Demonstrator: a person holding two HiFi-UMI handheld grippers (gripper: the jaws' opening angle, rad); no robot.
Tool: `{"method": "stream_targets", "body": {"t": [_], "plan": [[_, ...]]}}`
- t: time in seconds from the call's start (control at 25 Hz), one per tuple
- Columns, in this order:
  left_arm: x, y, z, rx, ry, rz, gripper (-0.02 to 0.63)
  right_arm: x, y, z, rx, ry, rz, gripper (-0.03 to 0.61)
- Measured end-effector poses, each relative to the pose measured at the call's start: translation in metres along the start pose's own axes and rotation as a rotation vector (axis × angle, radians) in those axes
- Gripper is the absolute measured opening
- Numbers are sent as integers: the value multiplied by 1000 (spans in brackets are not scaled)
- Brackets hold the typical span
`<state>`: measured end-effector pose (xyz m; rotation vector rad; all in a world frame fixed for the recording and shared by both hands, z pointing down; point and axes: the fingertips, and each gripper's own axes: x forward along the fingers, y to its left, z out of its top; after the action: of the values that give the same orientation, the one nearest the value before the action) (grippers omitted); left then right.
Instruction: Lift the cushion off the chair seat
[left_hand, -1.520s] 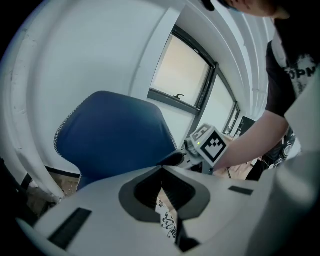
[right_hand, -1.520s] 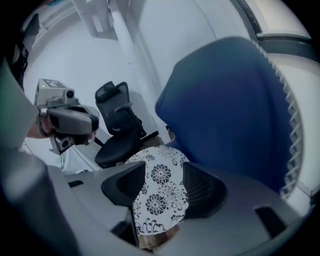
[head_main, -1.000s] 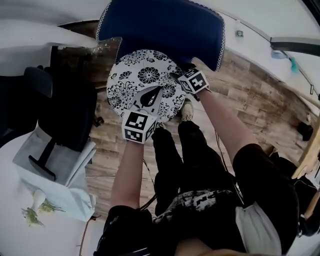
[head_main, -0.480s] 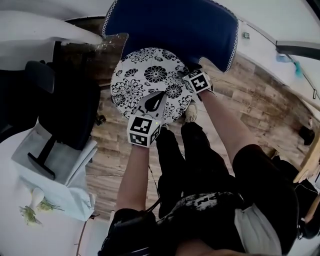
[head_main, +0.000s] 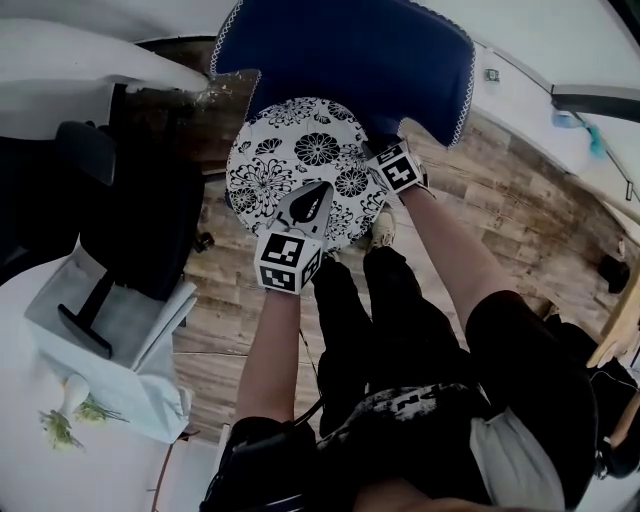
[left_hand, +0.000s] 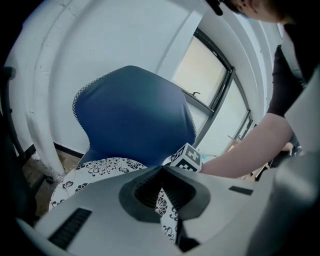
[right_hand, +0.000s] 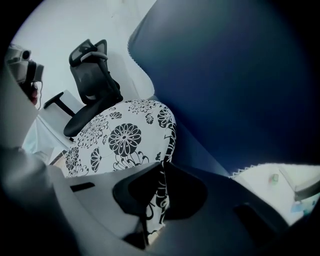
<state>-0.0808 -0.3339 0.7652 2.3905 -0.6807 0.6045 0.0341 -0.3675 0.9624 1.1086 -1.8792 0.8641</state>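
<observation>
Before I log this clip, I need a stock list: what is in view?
chair: 1, blue, top centre
cushion: 1, white with black flowers, on chair seat
office chair: 1, black, left
table: 1, white, lower left
box: 1, grey-white, on table
flowers: 1 bunch, white, by box
floor: 1, brown wood, underneath
legs: 2, black trousers, centre
left gripper: 1, grey, jaws shut on cushion's front edge
right gripper: 1, grey, jaws just closed on cushion's edge by chair back

- Blue chair back (head_main: 345, 55) walls off the cushion's (head_main: 280, 160) far side.
- Black office chair (head_main: 135, 215) crowds the left.
- Wood floor (head_main: 510, 210) lies open to the right.
</observation>
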Motion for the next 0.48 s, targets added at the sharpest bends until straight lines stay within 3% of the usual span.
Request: {"method": "stream_targets", "body": {"t": [0.48], "plan": [[-32,-10,48,15,-43,53,12,-61,27,37,18,-131,91,29]]}}
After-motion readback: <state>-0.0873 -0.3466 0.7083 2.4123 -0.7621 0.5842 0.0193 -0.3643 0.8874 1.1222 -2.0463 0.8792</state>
